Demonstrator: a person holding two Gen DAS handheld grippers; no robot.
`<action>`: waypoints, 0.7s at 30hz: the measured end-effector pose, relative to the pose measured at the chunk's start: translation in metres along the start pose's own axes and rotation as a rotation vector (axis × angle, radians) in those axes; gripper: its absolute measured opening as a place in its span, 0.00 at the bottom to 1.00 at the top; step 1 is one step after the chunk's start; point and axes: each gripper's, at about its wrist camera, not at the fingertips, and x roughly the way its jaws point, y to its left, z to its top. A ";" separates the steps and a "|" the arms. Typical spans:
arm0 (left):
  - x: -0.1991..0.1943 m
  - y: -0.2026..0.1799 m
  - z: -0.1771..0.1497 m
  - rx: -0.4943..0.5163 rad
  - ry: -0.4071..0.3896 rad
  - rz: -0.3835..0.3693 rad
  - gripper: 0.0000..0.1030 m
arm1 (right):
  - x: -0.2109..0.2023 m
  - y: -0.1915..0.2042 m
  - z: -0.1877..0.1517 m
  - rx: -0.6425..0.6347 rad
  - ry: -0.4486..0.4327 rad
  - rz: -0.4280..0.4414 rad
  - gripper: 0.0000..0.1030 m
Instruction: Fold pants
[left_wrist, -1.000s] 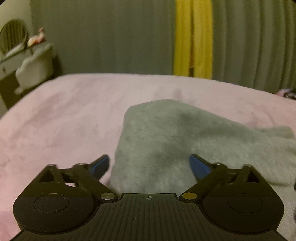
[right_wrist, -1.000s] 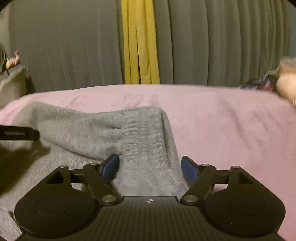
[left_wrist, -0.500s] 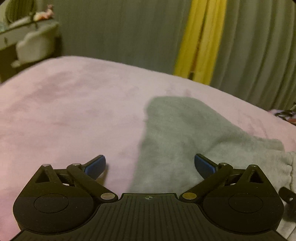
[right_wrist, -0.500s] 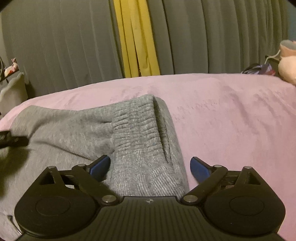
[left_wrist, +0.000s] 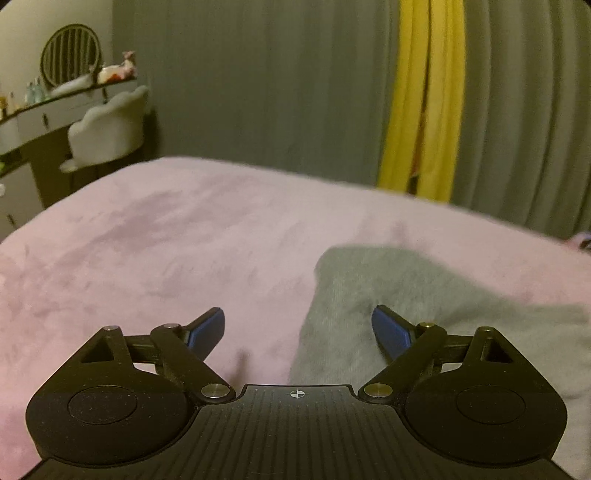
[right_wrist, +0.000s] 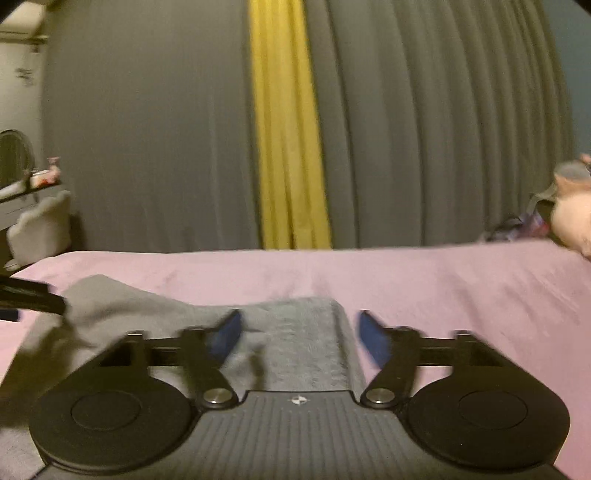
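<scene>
Grey sweatpants (left_wrist: 391, 295) lie folded on a pink bed cover (left_wrist: 166, 251). In the left wrist view my left gripper (left_wrist: 298, 328) is open and empty, above the pants' left edge. In the right wrist view the pants (right_wrist: 295, 343) show their ribbed waistband end under my right gripper (right_wrist: 299, 334), which is open and empty. The left gripper's dark tip (right_wrist: 33, 299) shows at the far left of the right wrist view, over the pants' far end.
A grey curtain with a yellow strip (left_wrist: 421, 110) hangs behind the bed. A white chair (left_wrist: 107, 129) and a dresser shelf stand at the left. Pink and dark items (right_wrist: 569, 218) lie at the bed's right edge.
Both grippers have lifted and pulled back from the pants, staying open. The left view has swung left, so the pants sit further right. The right view has tilted upward and is blurred.
</scene>
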 end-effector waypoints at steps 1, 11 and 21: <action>0.005 -0.001 -0.002 -0.003 0.019 0.007 0.90 | 0.000 0.002 0.000 -0.009 0.002 0.020 0.35; 0.012 -0.002 -0.017 0.042 -0.006 0.077 1.00 | 0.030 0.021 -0.016 -0.227 0.105 -0.027 0.33; -0.071 0.011 -0.057 -0.003 0.183 -0.162 1.00 | -0.001 -0.001 0.006 -0.006 0.061 0.088 0.35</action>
